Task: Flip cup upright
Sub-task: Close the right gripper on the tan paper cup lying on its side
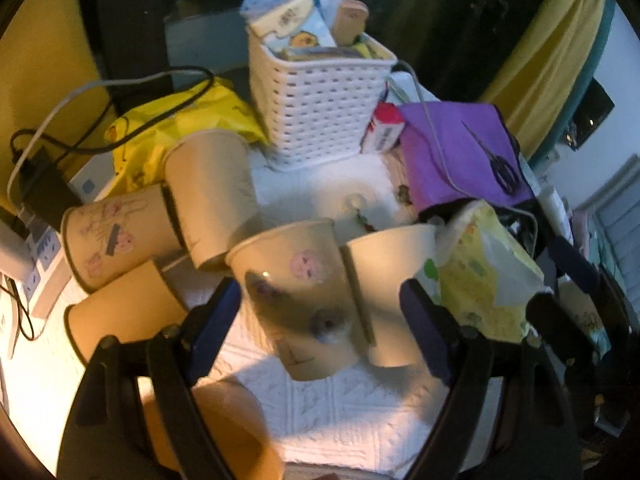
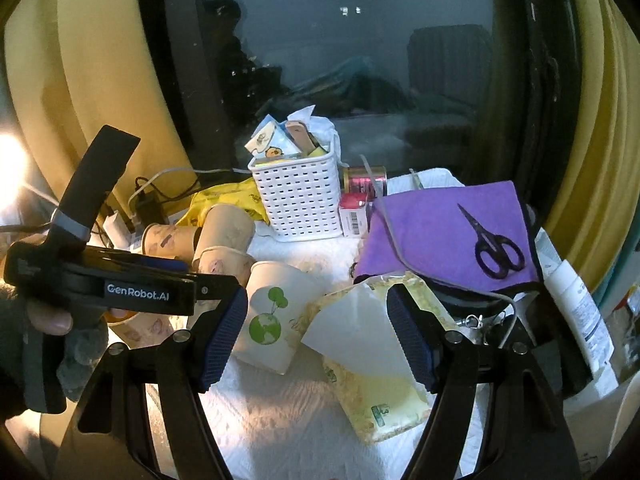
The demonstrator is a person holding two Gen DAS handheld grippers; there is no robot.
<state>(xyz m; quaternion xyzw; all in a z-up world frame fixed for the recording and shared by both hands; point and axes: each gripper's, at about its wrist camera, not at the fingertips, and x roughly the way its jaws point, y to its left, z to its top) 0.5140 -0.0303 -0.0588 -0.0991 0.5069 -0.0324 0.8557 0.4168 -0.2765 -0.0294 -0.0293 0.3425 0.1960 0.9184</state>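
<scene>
Left gripper [image 1: 320, 328] open, straddling upside-down cup [image 1: 296, 292]; right gripper [image 2: 318, 340] open, empty. Risk: knocking neighbouring white cup [image 1: 394, 292], touching alongside, while closing.

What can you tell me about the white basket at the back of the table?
The white basket is a squarish plastic tub whose walls are pierced by rows of small slots. It stands upright on the white cloth, stuffed with packets and paper that poke above its rim. A yellow bag lies on one side, a red and white box on the other.
</scene>
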